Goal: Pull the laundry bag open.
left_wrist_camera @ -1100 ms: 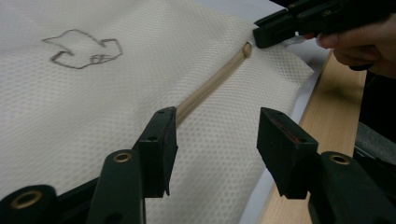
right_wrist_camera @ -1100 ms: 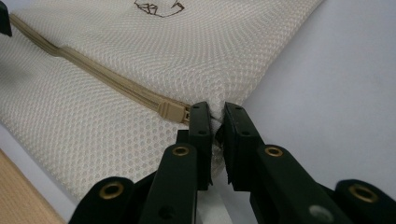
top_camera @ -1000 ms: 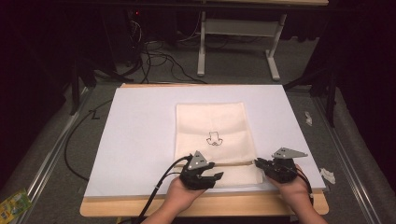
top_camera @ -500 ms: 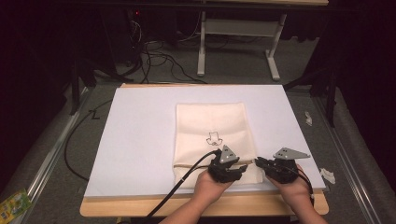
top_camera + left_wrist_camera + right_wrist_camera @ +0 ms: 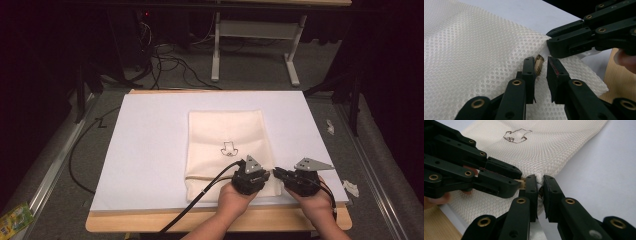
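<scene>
In the high view, a cream mesh bag [image 5: 230, 150] is seen lying flat on a white sheet [image 5: 150, 150] spread over a wooden table [image 5: 150, 220]. The left gripper [image 5: 267, 175] and the right gripper [image 5: 276, 173] are held tip to tip at the bag's near right corner, each in a hand at the near edge.

In the left gripper view, the jaws have just been closing and are seen narrow, with a small tan zipper pull [image 5: 539, 64] between them at the bag's edge; one pad lies against the pull, but a firm pinch cannot be told. The right gripper [image 5: 556, 50] is seen clamped on the fabric just beyond.

In the right gripper view, the right gripper [image 5: 539, 185] is closed on a bunched fold of the bag [image 5: 549, 147], with the left gripper [image 5: 517, 180] touching beside it.
</scene>
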Motion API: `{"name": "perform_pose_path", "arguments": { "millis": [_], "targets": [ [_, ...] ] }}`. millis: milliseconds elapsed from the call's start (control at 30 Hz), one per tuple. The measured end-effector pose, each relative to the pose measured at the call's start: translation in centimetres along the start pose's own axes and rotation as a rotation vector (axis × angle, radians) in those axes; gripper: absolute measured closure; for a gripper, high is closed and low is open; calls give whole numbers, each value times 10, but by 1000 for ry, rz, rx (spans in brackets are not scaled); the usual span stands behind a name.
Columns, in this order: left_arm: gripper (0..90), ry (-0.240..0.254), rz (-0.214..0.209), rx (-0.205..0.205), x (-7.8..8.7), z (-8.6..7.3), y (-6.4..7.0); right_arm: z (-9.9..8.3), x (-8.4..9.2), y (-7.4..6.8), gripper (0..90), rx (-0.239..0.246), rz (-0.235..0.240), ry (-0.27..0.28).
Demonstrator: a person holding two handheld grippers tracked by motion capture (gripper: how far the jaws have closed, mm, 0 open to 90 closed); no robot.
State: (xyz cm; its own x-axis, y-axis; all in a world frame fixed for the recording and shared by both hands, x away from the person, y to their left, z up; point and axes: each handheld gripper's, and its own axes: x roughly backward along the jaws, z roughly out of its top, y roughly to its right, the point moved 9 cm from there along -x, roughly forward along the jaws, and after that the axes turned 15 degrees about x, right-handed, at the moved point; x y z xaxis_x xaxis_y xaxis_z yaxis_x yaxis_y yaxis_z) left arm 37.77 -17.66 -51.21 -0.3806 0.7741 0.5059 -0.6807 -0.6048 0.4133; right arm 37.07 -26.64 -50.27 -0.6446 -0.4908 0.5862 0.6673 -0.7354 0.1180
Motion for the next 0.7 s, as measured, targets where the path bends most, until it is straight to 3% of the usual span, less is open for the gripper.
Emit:
{"name": "perform_pose_path", "arguments": {
  "millis": [200,533,700],
  "targets": [
    [862,18,7,-25,0,0,3,1,1,-1,838,3,2,8],
    [872,-10,25,-32,3,-1,3,-1,1,-2,844,10,7,1],
    [873,-5,30,-59,9,0,2,3,3,-5,849,20,-3,9]
  ]
}}
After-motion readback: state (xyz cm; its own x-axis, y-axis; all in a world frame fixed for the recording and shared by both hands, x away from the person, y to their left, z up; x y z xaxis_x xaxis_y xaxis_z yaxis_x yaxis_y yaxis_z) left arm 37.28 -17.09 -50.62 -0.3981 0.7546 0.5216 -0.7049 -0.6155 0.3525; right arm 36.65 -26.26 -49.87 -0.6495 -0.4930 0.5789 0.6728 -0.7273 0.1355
